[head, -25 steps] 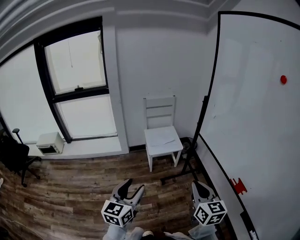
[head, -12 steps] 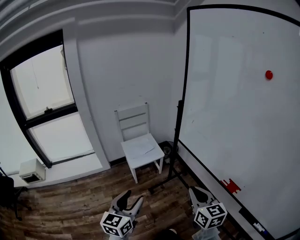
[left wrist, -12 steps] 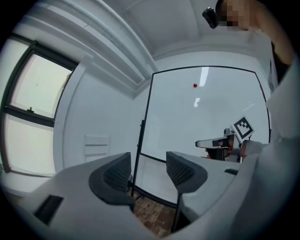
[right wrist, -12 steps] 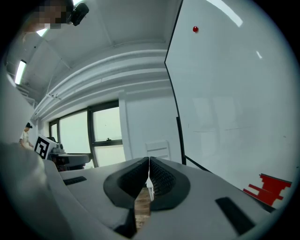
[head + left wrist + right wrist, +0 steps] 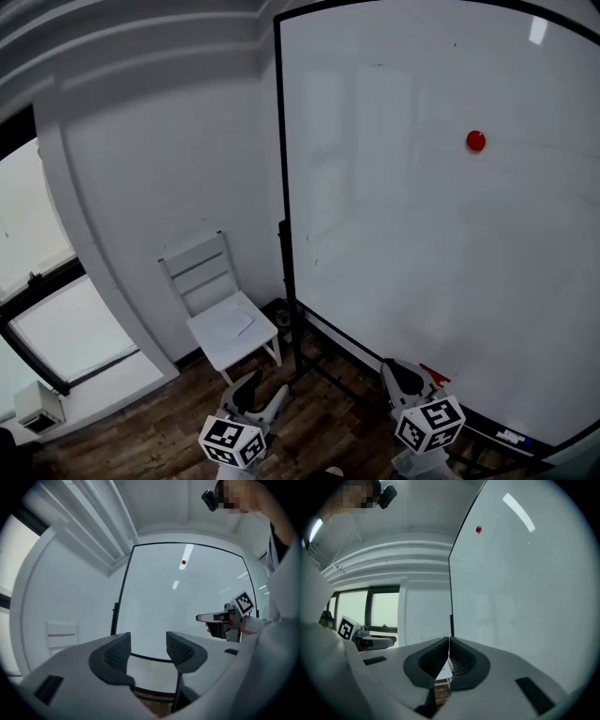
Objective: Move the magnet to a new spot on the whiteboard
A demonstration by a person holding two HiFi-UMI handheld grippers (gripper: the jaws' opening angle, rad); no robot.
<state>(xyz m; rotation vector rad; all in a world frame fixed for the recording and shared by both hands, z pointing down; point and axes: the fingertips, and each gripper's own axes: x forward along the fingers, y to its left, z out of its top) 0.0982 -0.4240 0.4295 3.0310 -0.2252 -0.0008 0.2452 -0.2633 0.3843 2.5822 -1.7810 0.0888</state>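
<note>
1. Magnet [image 5: 476,141]: a small red disc, stuck high on the whiteboard [image 5: 394,244], toward the upper right in the head view. Nothing touched it.
2. Whiteboard: upright on a stand, with a black frame. The surface around the magnet was bare, so free spots were plentiful.
3. Right claw [image 5: 449,656]: jaws pressed together with nothing between them. It sat low near the board's bottom edge, well below the magnet.
4. Left claw [image 5: 147,651]: jaws apart by a moderate gap and empty. Only the board and its lower frame showed through the gap. It was also low, left of the right claw and farther from the board.
5. Red item [image 5: 433,374]: on the board's lower edge, just beside the right claw. It was partly hidden, so what it was couldn't be told.
6. White chair [image 5: 220,319] stood against the wall left of the board, on a wood floor [image 5: 319,422]. It was not in the reach path.
7. Judgement: the step in hand was the approach. There was no grasp, so the task was barely started.
8. Next move, as a guess: raise one claw to the magnet.
   - The right claw was nearer the board but would need to open first; the left was open as it stood.
   - Straddle the disc's rim, close, and pull it off.
   - Seat it on a bare patch well apart from that spot.
</note>
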